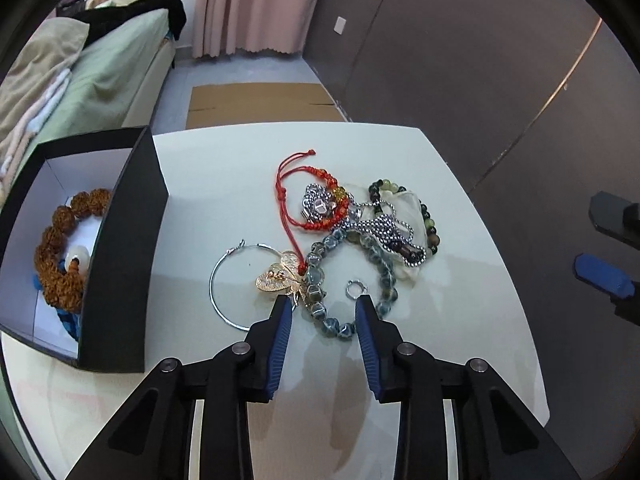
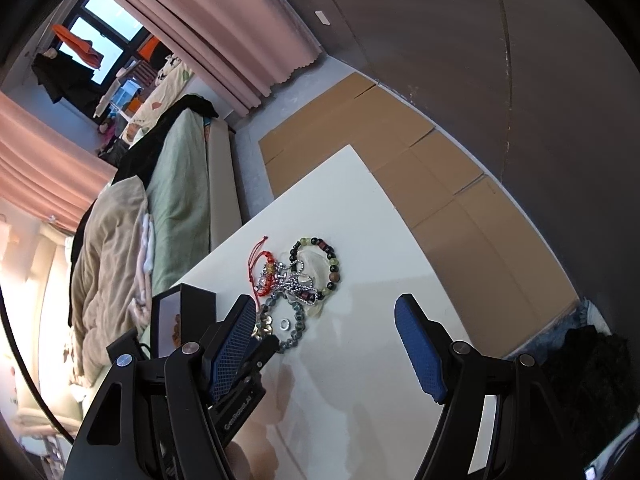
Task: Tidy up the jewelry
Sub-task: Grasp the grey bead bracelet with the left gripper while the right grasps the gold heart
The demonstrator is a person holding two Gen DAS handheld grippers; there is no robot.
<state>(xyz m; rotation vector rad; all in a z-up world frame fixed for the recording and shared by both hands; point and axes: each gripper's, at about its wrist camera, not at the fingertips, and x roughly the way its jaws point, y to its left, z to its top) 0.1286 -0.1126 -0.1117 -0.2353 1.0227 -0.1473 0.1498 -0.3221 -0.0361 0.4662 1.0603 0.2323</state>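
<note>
My left fingers straddle the grey-blue bead bracelet at lower centre of the desk, not yet pinching it. The gold butterfly earring touches one pad and could snag. My right fingers hang spread, empty. The black box waits at left.
</note>
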